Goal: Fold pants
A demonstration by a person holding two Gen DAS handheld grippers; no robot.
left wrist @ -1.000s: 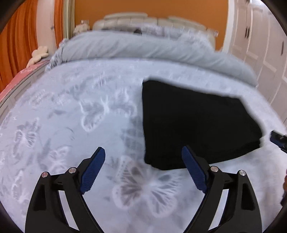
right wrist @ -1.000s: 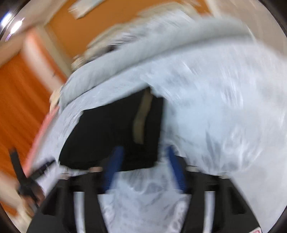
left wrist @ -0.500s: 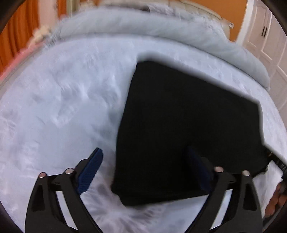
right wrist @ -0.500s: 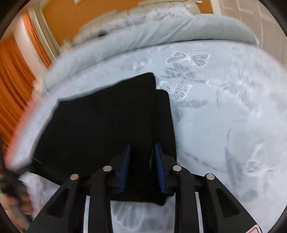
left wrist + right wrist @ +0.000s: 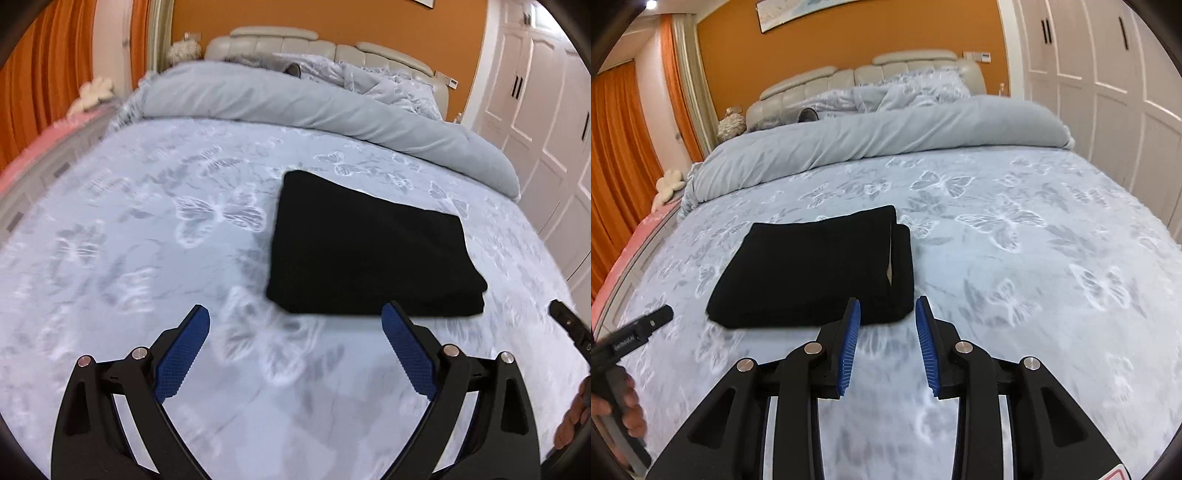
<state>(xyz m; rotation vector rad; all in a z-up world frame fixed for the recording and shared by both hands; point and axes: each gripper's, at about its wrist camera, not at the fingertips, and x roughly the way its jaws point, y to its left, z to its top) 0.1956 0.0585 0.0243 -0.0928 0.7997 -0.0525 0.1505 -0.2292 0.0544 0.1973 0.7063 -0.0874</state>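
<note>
The black pants [image 5: 369, 258] lie folded into a flat rectangle on the pale blue butterfly sheet [image 5: 147, 240]. In the right wrist view the pants [image 5: 812, 269] show stacked layers at their right side. My left gripper [image 5: 295, 308] hovers just short of the near edge, jaws wide and closing slightly, with nothing between them. My right gripper [image 5: 888, 302] hangs above the near right corner, jaws narrow and opening, gripping nothing. Each view catches the other gripper at its edge: the right gripper [image 5: 569, 325] and the left gripper [image 5: 646, 325], held by a hand [image 5: 624, 402].
A rolled grey duvet [image 5: 886, 136] lies across the bed beyond the pants, below a cream headboard [image 5: 868, 77]. White wardrobe doors [image 5: 1089, 74] stand on the right, orange curtains [image 5: 617, 147] on the left. A pink edge [image 5: 44, 136] borders the bed's left side.
Both grippers have drawn back and up from the pants. Half a second ago their fingers were over the cloth's near edge; now both are clear of it. The pants lie still.
</note>
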